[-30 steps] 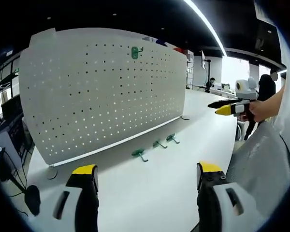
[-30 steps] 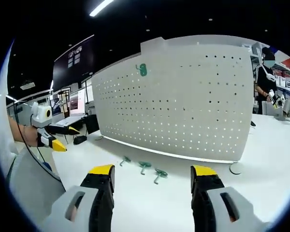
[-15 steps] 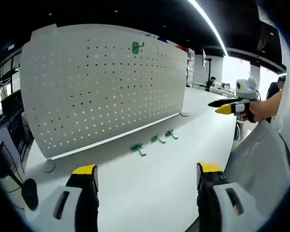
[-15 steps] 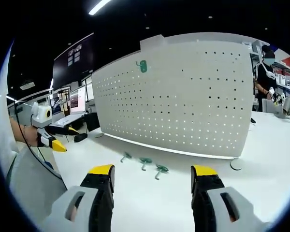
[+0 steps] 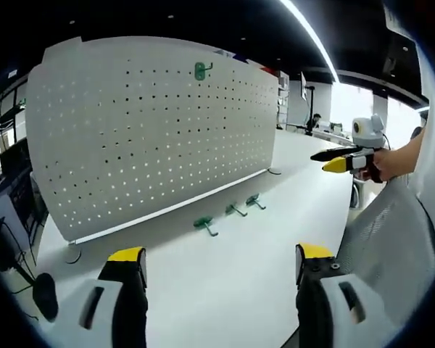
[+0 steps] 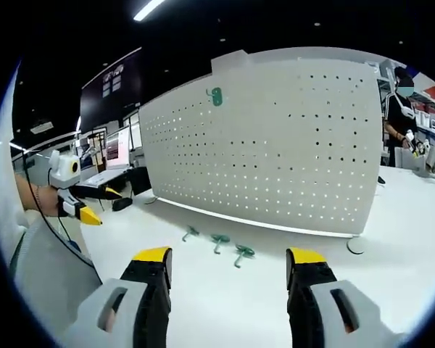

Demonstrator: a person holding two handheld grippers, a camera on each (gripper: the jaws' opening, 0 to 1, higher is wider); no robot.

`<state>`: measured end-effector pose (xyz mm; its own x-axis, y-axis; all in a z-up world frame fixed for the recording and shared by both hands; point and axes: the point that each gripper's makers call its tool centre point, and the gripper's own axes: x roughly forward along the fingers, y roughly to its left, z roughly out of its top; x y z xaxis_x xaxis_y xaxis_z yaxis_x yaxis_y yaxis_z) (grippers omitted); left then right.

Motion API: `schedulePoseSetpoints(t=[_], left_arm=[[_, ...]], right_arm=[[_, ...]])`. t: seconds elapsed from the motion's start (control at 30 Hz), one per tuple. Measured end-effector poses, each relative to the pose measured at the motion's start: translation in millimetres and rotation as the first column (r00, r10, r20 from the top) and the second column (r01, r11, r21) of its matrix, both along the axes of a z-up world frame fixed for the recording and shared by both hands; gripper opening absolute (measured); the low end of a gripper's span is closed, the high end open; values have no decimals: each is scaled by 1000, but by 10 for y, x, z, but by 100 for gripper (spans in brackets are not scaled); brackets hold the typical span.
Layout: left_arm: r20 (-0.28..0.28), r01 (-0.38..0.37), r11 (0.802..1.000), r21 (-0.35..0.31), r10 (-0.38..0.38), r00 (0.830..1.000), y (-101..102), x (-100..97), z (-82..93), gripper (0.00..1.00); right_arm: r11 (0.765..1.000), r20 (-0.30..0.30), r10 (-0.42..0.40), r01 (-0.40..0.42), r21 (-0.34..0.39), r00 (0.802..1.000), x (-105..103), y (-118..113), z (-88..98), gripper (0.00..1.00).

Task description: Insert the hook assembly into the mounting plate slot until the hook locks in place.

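A white pegboard mounting plate (image 5: 152, 123) (image 6: 275, 145) stands upright on the white table. One green hook (image 5: 201, 70) (image 6: 216, 96) hangs near its top edge. Three loose green hooks lie on the table in front of the board: (image 5: 206, 225), (image 5: 235, 210), (image 5: 254, 200) in the left gripper view, (image 6: 191, 233), (image 6: 219, 240), (image 6: 242, 254) in the right gripper view. My left gripper (image 5: 214, 264) is open and empty, well short of the hooks. My right gripper (image 6: 227, 267) is open and empty too, also seen from the side (image 5: 332, 161).
The white table (image 5: 225, 283) stretches in front of the board. The board's round foot (image 6: 356, 246) sits at its right end. A person (image 6: 399, 116) stands behind the board. Monitors and a dark object (image 6: 121, 204) lie at the table's far left.
Both views drifted slightly; the board and hooks have not moved. Both grippers stay open and empty.
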<state>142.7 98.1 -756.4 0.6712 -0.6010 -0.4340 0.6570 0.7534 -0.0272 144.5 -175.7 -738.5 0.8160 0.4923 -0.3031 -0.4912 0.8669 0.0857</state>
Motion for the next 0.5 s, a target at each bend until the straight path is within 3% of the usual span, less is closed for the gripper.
schedulePoseSetpoints(t=[0.5], left_arm=[[-25,59,996,68,-57,998,-60,213,-40,88]], right_arm=[[998,-29,30,-32,-52,999,-36,50,-124,62]])
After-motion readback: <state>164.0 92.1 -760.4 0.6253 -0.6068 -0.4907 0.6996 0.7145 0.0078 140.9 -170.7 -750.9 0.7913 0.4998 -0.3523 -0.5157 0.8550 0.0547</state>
